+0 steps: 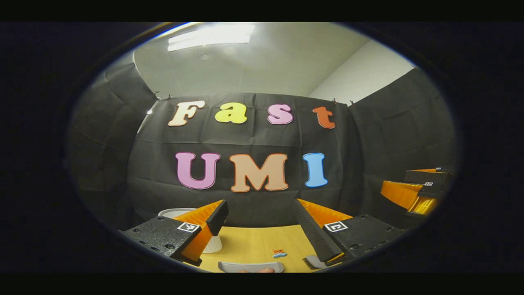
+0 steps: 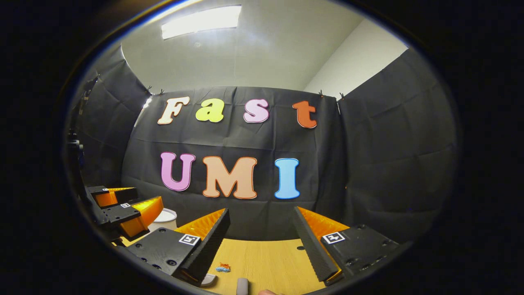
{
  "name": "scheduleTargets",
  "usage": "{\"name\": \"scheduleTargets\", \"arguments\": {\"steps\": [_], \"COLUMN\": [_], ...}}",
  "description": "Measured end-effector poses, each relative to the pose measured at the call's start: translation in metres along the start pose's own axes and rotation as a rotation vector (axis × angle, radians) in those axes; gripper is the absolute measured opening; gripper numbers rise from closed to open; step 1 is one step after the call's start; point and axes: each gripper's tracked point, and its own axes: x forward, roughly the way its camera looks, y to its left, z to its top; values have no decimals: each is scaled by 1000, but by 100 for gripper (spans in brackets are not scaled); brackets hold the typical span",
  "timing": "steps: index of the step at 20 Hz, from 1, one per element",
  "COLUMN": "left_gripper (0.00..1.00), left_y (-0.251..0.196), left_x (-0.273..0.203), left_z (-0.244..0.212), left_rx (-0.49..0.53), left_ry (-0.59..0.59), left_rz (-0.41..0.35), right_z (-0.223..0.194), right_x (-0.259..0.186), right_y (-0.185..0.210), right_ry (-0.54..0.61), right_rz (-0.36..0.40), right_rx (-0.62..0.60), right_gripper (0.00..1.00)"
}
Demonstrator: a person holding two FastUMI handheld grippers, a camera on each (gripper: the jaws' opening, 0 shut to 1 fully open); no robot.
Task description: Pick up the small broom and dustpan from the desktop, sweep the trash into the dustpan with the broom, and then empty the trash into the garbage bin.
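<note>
My left gripper (image 1: 261, 208) is open above the wooden desktop (image 1: 254, 241), with nothing between its fingers. Small red and blue trash bits (image 1: 279, 254) lie on the wood below it. A grey flat piece (image 1: 250, 267), seemingly the dustpan, shows at the bottom edge. My right gripper (image 2: 262, 214) is also open and empty over the desktop (image 2: 266, 258). In the right gripper view the trash bits (image 2: 223, 268) lie by its left finger, and a grey handle end (image 2: 242, 286) pokes in at the bottom. Broom and dustpan are mostly hidden.
A white bin (image 1: 174, 212) stands at the desk's back left, behind my left finger, and appears in the right gripper view as the white bin (image 2: 166, 218). The other gripper (image 1: 413, 192) hangs off to the right; the left one (image 2: 123, 209) appears far left. Black cloth walls enclose the desk.
</note>
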Motion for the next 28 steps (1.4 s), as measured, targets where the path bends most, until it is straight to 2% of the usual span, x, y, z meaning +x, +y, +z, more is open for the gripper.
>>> {"name": "scheduleTargets", "arguments": {"steps": [24,28], "left_gripper": [94,94], "left_y": [-1,7], "left_x": [-3,-9], "left_z": [3,1], "left_rx": [34,42], "left_ry": [2,13], "left_rz": [28,68], "right_z": [-9,-9], "right_x": [9,10], "right_y": [5,1], "right_ry": [11,16], "right_rz": [36,48], "right_rx": [-1,16], "right_gripper": [92,92]}}
